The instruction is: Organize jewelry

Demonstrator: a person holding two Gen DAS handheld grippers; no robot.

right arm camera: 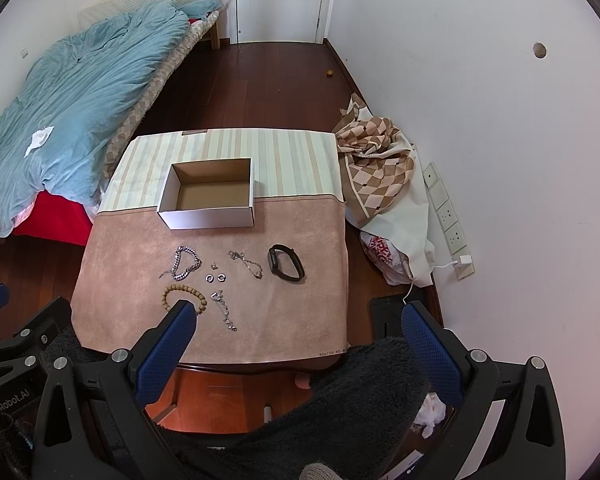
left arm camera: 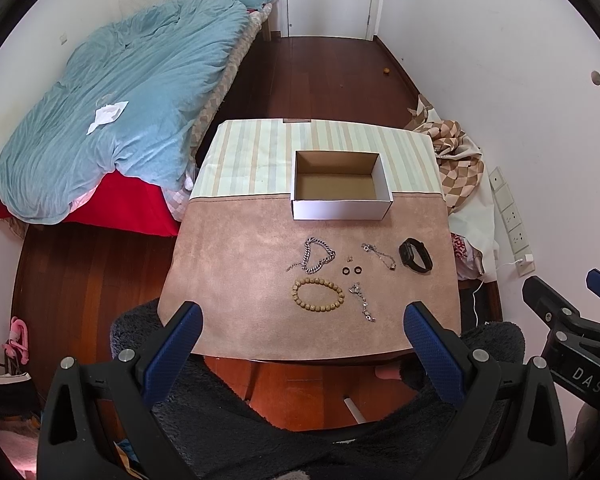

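Left gripper (left arm camera: 302, 322) wide open, nothing between the blue pads, held short of the table's near edge. Open cardboard box (left arm camera: 341, 185) sits empty at the mat's far edge. In front of it: chunky silver chain (left arm camera: 315, 255), thin bracelet (left arm camera: 379, 256), black smartwatch (left arm camera: 415, 254). Two black rings (left arm camera: 351, 270) sit mid-mat. Nearer: wooden bead bracelet (left arm camera: 318, 289), another thin silver chain (left arm camera: 362, 301). Right gripper (left arm camera: 572, 300) at right edge, off the table.

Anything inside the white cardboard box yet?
Nothing visible: the white cardboard box shows a bare brown floor in both views. Its near wall hides the strip of floor just behind it. The beaded bracelet and black watch lie on the mat.
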